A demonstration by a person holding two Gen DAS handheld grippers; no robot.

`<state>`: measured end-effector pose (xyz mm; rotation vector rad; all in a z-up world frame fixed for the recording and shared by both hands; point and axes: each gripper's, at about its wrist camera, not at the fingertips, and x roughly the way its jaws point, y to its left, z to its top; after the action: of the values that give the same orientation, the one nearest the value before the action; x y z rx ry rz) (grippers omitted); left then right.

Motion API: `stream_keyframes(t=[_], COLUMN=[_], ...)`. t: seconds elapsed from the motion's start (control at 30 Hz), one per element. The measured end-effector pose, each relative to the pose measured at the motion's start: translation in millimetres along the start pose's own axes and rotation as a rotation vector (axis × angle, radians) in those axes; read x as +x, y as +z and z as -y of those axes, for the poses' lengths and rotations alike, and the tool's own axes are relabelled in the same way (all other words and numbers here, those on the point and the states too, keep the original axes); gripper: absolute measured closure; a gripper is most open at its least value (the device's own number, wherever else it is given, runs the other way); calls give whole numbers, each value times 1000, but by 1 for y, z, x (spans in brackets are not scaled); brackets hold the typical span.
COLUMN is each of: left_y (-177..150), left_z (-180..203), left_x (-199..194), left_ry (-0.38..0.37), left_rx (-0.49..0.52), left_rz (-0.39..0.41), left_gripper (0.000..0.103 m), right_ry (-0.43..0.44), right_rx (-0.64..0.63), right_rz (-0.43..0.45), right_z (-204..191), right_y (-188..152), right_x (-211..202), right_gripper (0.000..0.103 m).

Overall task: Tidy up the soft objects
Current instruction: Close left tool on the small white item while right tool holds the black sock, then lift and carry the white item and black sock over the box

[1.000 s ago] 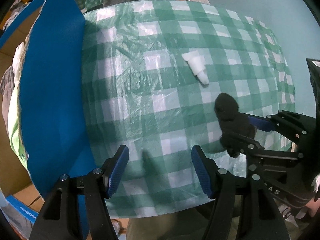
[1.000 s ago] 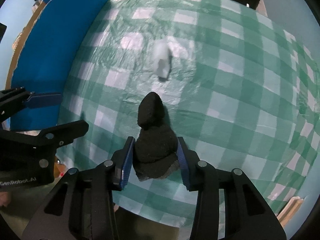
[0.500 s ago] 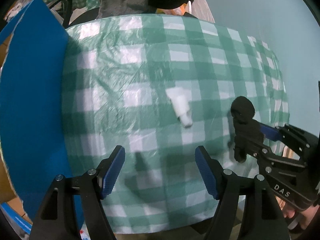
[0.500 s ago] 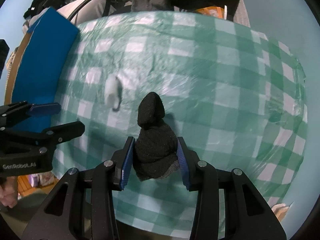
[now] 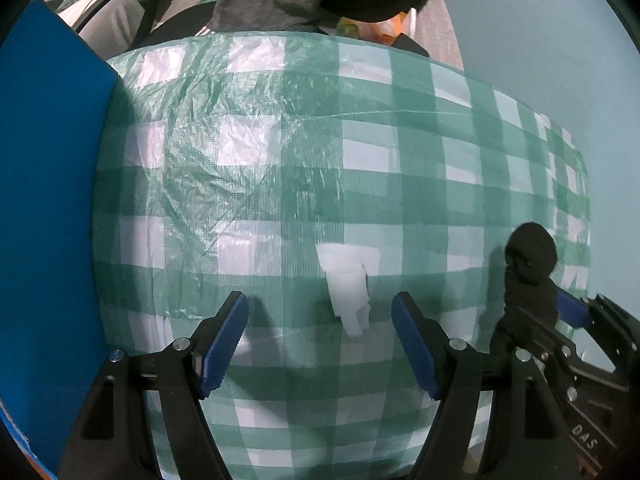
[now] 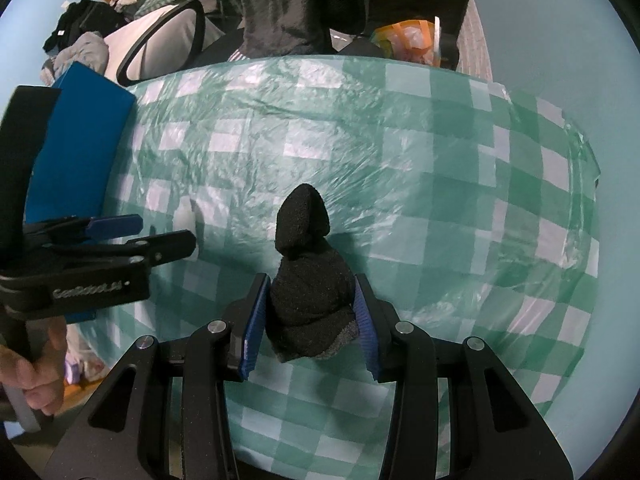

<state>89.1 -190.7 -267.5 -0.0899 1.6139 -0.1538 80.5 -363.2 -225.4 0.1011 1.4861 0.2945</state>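
A small white rolled sock point(image 5: 347, 288) lies on the green-and-white checked tablecloth point(image 5: 280, 160). My left gripper point(image 5: 320, 340) points down over it, open wide, and the sock sits between the two blue pads without touching either. A black rolled sock point(image 6: 308, 280) is held off the cloth in my right gripper point(image 6: 312, 316), which is shut on it; its tip sticks out ahead of the pads. In the left wrist view the black sock point(image 5: 528, 256) and right gripper point(image 5: 560, 312) are at the right. From the right wrist view, the left gripper point(image 6: 164, 230) partly hides the white sock point(image 6: 184, 216).
A tall blue panel point(image 5: 48, 200) stands along the table's left side, also the blue panel point(image 6: 80, 152) in the right wrist view. A person in dark clothes point(image 6: 280, 8) stands at the far edge, with a chair point(image 6: 160, 40) and an orange bag point(image 6: 408, 40) behind.
The left gripper has moved across the cloth until the white sock lies between its fingers, and its jaws have widened a little. The right gripper has carried the black sock off to the right.
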Motion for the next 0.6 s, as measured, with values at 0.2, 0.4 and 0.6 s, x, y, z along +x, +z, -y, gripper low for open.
stream_keyframes(t=[0.2, 0.4, 0.6], left_y=[10, 15, 16], left_z=[6, 11, 14], left_x=[8, 13, 13], left_ry=[21, 48, 11], left_rx=[-20, -2, 13], left_rz=[-16, -26, -43], left_gripper=[30, 53, 85], right_ry=[7, 12, 12], right_rx=[-3, -3, -15], right_rz=[4, 9, 15], right_z=[2, 6, 4], right_y=[7, 9, 10], right_x=[3, -1, -4], right_gripper=[62, 62, 62])
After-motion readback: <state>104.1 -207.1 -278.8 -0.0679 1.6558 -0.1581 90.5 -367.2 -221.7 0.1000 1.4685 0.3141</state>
